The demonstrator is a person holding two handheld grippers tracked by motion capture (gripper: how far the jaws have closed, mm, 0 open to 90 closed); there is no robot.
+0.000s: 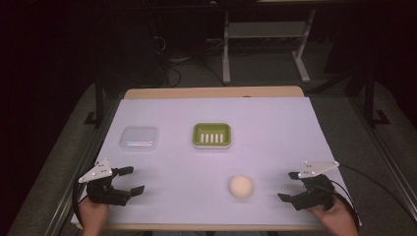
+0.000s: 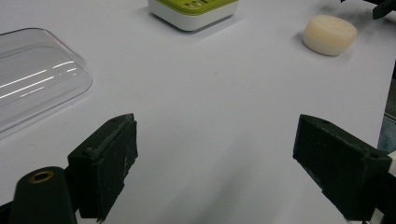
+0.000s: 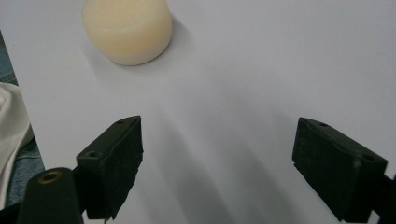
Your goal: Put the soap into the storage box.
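A round cream soap bar (image 1: 241, 187) lies on the white sheet near the front, right of centre; it also appears as the soap bar (image 2: 329, 34) and the soap bar (image 3: 127, 29). A green soap dish (image 1: 212, 135) with a slotted white insert sits mid-table, and the soap dish (image 2: 193, 11) shows far off in the left gripper view. A clear plastic lid (image 1: 139, 138) lies left of the dish, near the left gripper as the lid (image 2: 32, 84). My left gripper (image 1: 130, 180) is open at front left. My right gripper (image 1: 289, 186) is open at front right, a short way from the soap.
The white sheet (image 1: 275, 128) covers a wooden table whose edge (image 1: 211, 92) shows at the back. Beyond it are a dark floor, cables and white desk legs (image 1: 226, 54). A pale cloth (image 3: 11, 135) hangs past the sheet's edge in the right gripper view.
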